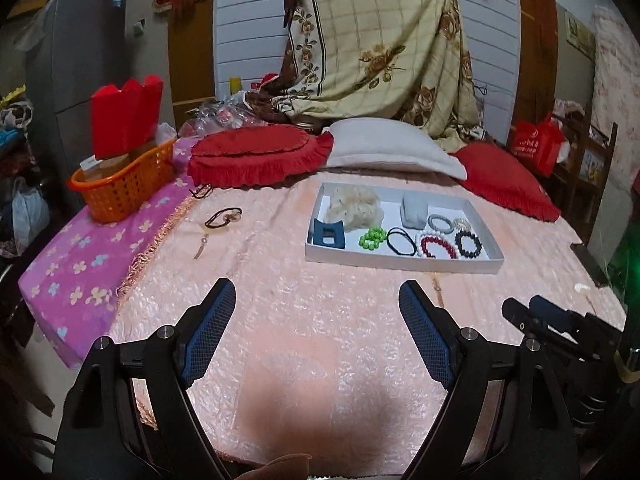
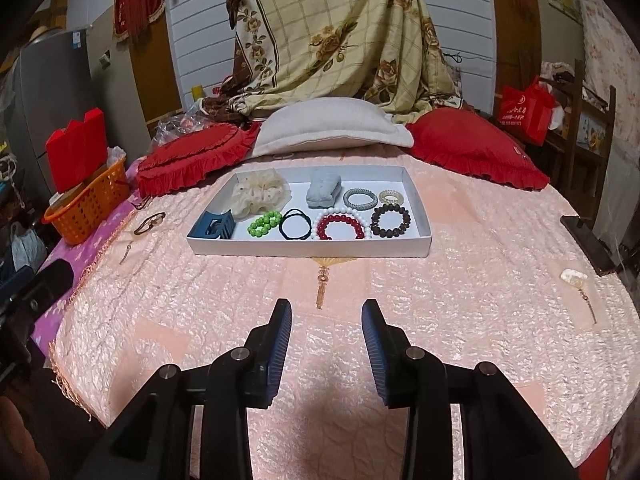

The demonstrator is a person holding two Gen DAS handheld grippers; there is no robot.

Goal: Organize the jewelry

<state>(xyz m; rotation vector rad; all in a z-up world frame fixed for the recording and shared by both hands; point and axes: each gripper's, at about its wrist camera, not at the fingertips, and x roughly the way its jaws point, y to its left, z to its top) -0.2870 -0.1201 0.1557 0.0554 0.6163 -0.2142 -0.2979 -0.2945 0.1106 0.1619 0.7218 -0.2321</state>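
A white tray (image 1: 400, 261) (image 2: 308, 249) lies on the pink bedspread. It holds a cream scrunchie (image 2: 261, 193), a blue hair claw (image 2: 216, 226), a green bead bracelet (image 2: 264, 223), a black hair tie (image 2: 295, 224), a red and white bead bracelet (image 2: 342, 224), a dark bead bracelet (image 2: 391, 220) and small rings. A brown hair tie (image 1: 223, 216) (image 2: 149, 223) lies loose on the bedspread left of the tray. A gold tassel charm (image 2: 321, 280) lies in front of the tray. My left gripper (image 1: 316, 300) is open and empty. My right gripper (image 2: 326, 312) is open and empty, short of the tray.
An orange basket (image 1: 120, 184) with a red box stands at the left on a purple mat. Red cushions (image 1: 256, 156) (image 2: 472, 152) and a white pillow (image 2: 332, 128) lie behind the tray. A white charm with a tassel (image 2: 576, 278) lies at the right near a dark phone (image 2: 588, 246).
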